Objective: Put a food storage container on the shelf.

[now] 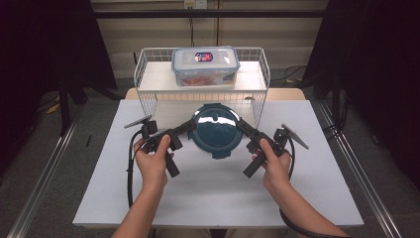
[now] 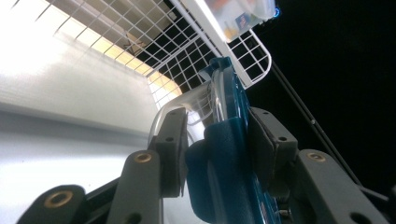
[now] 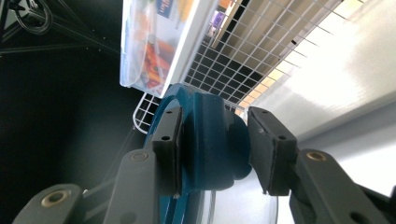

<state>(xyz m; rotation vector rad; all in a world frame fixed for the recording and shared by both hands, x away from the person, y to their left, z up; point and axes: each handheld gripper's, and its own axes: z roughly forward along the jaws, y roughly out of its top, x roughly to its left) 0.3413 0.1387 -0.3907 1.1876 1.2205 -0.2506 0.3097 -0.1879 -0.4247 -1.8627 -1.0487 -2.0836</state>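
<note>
A round container with a dark teal lid (image 1: 216, 130) hangs above the white table top, just in front of the wire shelf. My left gripper (image 1: 190, 126) grips its left side and my right gripper (image 1: 241, 124) grips its right side. In the left gripper view the two pads of my left gripper (image 2: 217, 135) press on a teal lid clip and the clear rim of the container (image 2: 229, 93). In the right gripper view my right gripper (image 3: 215, 135) clamps another teal clip of the container (image 3: 205, 126).
A white wire shelf (image 1: 143, 74) stands at the back of the table. On top of it sits a clear rectangular food box (image 1: 205, 64) with a blue-edged lid and orange contents. The white table top (image 1: 218, 193) stretches toward the person. Dark curtains flank both sides.
</note>
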